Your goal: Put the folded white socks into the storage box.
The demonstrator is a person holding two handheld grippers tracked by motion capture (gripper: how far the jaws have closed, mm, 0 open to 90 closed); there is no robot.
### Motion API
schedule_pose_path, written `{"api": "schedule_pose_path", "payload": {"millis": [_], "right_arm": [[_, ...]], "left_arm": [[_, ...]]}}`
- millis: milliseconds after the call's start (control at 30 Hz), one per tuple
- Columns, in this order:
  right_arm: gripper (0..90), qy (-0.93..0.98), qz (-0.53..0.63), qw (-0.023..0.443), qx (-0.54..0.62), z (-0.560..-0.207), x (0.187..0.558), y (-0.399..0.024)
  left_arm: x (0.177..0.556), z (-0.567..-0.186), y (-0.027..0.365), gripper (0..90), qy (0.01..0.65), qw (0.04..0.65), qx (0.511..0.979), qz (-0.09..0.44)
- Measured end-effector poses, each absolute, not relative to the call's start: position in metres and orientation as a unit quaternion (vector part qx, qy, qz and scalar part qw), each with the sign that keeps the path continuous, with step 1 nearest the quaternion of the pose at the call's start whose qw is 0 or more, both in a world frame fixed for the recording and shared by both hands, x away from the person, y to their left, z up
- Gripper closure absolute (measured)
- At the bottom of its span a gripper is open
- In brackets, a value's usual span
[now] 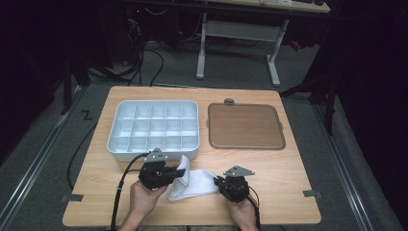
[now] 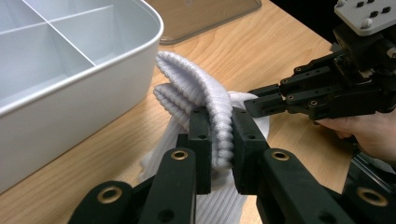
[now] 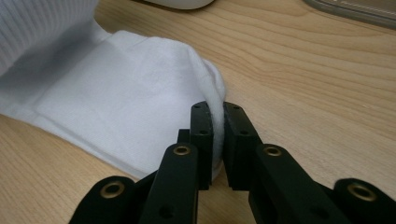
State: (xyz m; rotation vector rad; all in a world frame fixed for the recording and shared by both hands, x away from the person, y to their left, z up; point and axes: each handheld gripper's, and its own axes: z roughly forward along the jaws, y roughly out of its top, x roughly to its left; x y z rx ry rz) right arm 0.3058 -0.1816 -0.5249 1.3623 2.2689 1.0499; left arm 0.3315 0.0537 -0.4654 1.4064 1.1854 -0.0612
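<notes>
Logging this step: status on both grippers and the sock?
Left gripper shut on sock cuff, lifted. Right gripper shut on sock toe edge, low on table. Tray just behind; nothing blocking.

A dim lab: cables (image 1: 144, 57) on grey carpet behind a wooden table (image 1: 288, 178).

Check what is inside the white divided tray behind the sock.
The white divided tray shows bare compartments in the high view; nothing lies in them. Its near row sits partly behind the left gripper, which is shut on the white sock, so that bit is hidden.
</notes>
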Motion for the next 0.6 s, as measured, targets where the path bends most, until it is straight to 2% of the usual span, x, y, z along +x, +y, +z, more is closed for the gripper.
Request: {"api": "schedule_pose_path", "payload": {"millis": [600], "right_arm": [[83.7,0.786,0.369,0.141,0.476,-0.526,0.305,-0.171]], "left_arm": [[0.329,-0.479,0.029,80.4,0.500,0.576,0.646,-0.021]]}}
